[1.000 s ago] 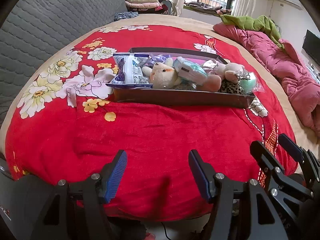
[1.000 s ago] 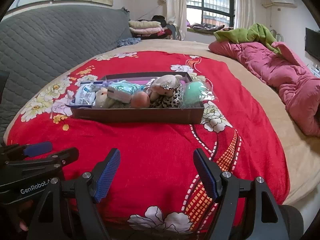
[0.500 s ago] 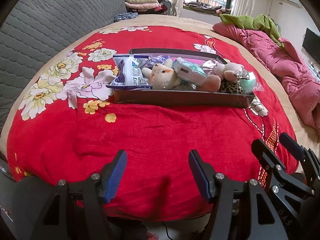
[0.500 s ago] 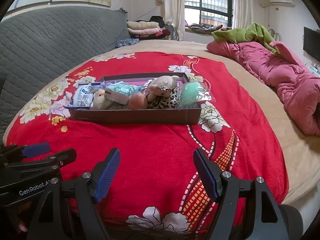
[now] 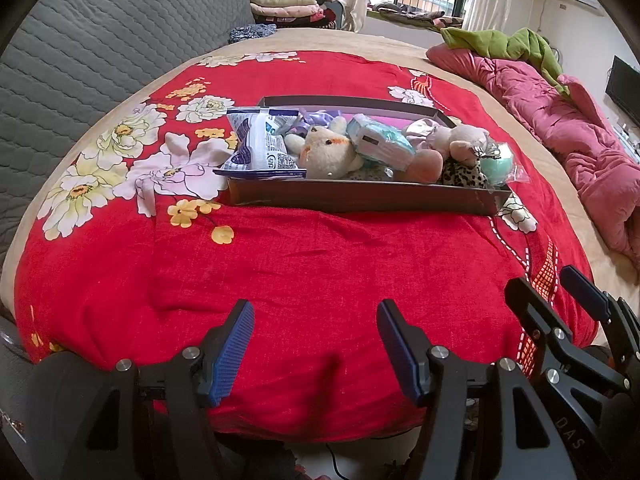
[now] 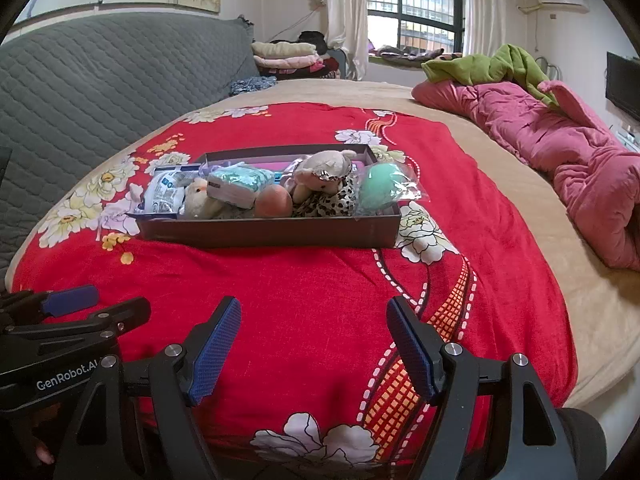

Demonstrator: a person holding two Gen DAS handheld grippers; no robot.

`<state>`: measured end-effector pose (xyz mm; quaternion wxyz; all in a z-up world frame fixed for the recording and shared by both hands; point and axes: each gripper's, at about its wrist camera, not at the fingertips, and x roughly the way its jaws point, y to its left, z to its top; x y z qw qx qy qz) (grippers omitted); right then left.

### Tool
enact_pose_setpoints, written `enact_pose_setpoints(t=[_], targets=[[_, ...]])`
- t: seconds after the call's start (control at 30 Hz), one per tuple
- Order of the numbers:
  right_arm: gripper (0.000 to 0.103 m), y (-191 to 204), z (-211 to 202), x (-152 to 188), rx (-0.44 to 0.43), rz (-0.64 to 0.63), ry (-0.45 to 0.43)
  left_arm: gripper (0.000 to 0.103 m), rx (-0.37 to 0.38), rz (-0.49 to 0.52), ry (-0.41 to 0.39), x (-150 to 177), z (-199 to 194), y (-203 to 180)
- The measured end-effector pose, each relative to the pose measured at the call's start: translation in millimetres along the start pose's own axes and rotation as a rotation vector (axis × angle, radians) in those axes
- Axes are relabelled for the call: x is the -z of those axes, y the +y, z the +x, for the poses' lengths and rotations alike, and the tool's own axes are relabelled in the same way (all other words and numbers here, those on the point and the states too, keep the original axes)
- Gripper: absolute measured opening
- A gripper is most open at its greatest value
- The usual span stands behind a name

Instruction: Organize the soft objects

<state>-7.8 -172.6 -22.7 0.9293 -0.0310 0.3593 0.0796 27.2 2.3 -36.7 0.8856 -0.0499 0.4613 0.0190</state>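
Soft toys and packets fill the brown tray (image 5: 360,200), which sits in the middle of the red floral blanket (image 5: 304,272) on the bed, and nothing about them differs from a second ago: every piece lies where it lay, and both hands have held still. Nearest the cameras, the left tongs (image 5: 314,344) stand wide open over the near edge of the blanket with nothing between the blue pads, tipped down toward the bed; the right tongs (image 6: 314,344) match them just alongside, also wide open and empty, angled a little less steeply. I judge this to be a pause rather than a working step: either the sorting has not begun or it is done, and the frames do not settle which. Farther out, well apart from both tongs, the tray holds a blue-and-white packet (image 5: 260,144) hanging over its left end, a cream plush bear (image 5: 326,154), a teal tissue pack (image 5: 378,142) leaning across the middle, a second plush animal (image 5: 460,140) on leopard-print cloth, and a green ball in clear wrap (image 5: 496,160) at the right end. Beyond the tray lie a pink quilt (image 6: 560,148) and a grey headboard (image 6: 100,80)
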Motion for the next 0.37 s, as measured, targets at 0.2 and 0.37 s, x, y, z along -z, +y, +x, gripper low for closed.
enact_pose_setpoints(t=[0.2,0.37], targets=[[0.076,-0.9,-0.2,-0.5,0.001,0.007,0.003,0.063,-0.002,-0.003,0.008,0.6,1.8,0.9],[0.076,-7.3,2.9,-1.1,0.002,0.023,0.010,0.063,0.001,-0.013,0.014,-0.8,6.2,3.1]])
